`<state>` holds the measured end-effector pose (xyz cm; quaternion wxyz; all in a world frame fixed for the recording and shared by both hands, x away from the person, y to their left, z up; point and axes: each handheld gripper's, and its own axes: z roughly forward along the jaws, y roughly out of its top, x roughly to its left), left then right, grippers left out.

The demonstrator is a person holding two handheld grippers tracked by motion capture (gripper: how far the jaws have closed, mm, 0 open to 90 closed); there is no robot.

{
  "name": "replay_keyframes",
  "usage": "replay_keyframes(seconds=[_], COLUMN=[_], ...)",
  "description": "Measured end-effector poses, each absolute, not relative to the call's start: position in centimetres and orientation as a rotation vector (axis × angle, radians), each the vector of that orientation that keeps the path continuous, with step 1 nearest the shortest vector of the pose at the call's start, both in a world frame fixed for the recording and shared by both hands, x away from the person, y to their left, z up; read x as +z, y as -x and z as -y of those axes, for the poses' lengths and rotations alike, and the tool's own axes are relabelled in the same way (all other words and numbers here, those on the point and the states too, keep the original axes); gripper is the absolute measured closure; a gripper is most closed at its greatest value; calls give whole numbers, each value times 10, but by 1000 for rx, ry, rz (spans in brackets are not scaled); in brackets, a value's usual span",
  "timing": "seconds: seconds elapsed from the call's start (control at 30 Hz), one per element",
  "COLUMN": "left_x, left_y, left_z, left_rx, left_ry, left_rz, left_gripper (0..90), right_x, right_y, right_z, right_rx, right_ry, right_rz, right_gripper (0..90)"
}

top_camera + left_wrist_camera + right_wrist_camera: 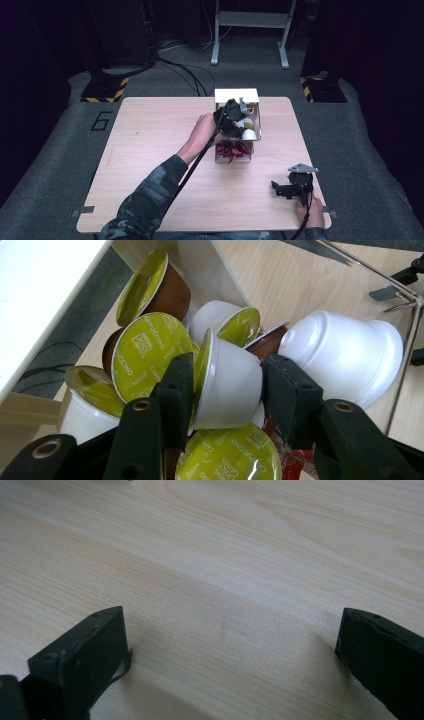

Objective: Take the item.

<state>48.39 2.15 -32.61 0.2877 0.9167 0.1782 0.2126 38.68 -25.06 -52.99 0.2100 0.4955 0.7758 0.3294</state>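
A white divided box [236, 94] stands at the middle of the wooden table [150, 150]. Its far compartment holds several coffee capsules with green foil lids. My left gripper [234, 120] reaches down into that compartment. In the left gripper view its jaws [227, 371] are shut on a white capsule [230, 392] lying on its side, one pad on the lid rim and the other on the base. Brown capsules [160, 290] and a larger white capsule [345, 355] lie around it. My right gripper [278, 188] rests near the table's front right corner, open [230, 645] over bare wood.
The box's near compartment holds red wrapped items [233, 150]. The white box wall [40, 300] rises close on the left of the left gripper. A metal stand [250, 30] and cables lie on the floor beyond the table.
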Motion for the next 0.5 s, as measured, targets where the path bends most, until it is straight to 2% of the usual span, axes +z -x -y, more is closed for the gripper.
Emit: replay_keyframes(seconds=[0.4, 0.5], left_x=[-324, -320], left_y=[-480, -478], left_z=[-24, -27], left_rx=[592, 599], left_ry=[-2410, -2383], left_rz=[-485, -471], left_gripper=[601, 639], right_x=[-530, -530], right_y=[-387, -387], right_z=[251, 251], right_rx=[912, 910], right_ry=[-1375, -1374], right_rz=[-2158, -2157], right_gripper=[0, 0])
